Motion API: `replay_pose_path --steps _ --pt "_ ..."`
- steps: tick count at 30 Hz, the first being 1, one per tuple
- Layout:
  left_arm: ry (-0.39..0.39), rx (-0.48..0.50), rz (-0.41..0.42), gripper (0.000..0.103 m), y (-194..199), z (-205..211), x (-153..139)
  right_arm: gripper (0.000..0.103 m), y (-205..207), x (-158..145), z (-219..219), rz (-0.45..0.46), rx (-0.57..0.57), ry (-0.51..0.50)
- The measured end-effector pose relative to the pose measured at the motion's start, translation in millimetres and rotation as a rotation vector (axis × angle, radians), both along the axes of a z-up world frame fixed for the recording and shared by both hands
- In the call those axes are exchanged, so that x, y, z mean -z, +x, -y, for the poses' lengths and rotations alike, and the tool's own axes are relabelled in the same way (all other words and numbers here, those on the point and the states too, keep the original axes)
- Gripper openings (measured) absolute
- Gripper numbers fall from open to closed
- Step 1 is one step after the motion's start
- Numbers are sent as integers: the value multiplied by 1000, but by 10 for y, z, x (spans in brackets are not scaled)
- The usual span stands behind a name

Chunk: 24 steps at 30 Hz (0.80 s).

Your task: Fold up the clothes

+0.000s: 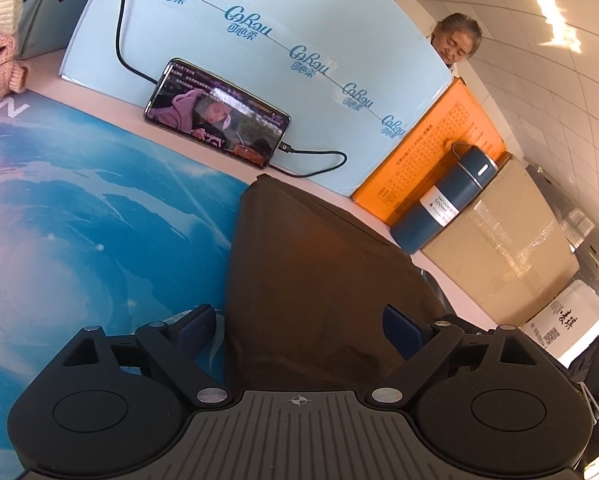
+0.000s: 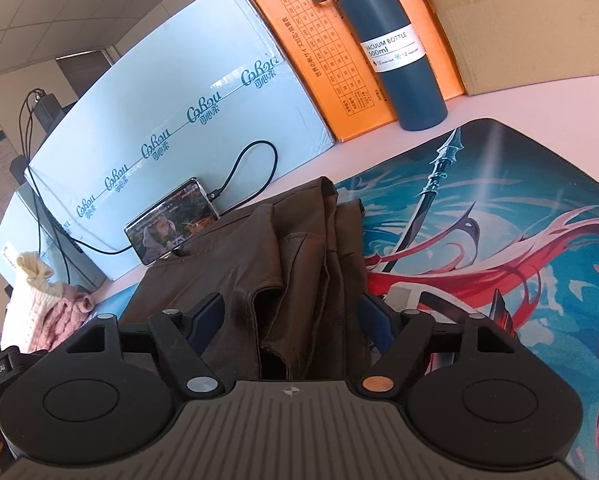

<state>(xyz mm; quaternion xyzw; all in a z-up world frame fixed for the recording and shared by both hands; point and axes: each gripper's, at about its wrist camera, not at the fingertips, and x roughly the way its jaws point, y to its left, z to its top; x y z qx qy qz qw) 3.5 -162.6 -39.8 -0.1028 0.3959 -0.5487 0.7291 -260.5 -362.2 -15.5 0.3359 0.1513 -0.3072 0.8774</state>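
A dark brown garment (image 1: 311, 264) lies folded on the printed desk mat (image 1: 91, 216). In the right wrist view the brown garment (image 2: 259, 264) shows several stacked folds and layered edges on the mat (image 2: 519, 240). My left gripper (image 1: 299, 324) is open, its jaws spread wide, hovering over the near part of the garment with cloth between but not pinched. My right gripper (image 2: 291, 316) is also open, jaws wide, straddling the folded edges without gripping them.
A phone (image 1: 219, 114) playing video leans on a light blue box (image 1: 279, 40), with its cable beside it. A dark blue vacuum bottle (image 2: 391, 48) stands by an orange box (image 2: 331, 52) and a cardboard box (image 1: 499, 248). Pink and cream knitwear (image 2: 51, 308) lies at the left.
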Motion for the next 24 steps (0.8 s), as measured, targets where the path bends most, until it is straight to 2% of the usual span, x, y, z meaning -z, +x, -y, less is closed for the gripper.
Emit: replay_pose_path --steps 3,5,9,12,17,19,20,22,24 --pt "-14 25 -25 94 1 -1 7 94 -15 7 18 -17 70 -18" --pt "-21 51 -32 97 -26 16 11 100 -6 37 61 11 33 9" --pt "-40 79 -59 99 -42 30 23 103 59 68 111 77 -57 67" --pt "-90 88 -125 100 9 -3 42 103 77 98 179 163 -103 150" --pt "-206 136 -274 100 110 -52 80 103 114 96 177 218 -150 201" --pt "-205 131 -275 100 110 -42 80 103 86 106 188 276 -174 235" --pt "-204 129 -273 99 108 -36 79 100 62 122 199 312 -181 258" --pt "-173 114 -213 91 49 -8 60 90 29 170 233 377 -193 316" --pt "-142 99 -152 80 -9 20 41 66 25 225 262 401 -189 374"
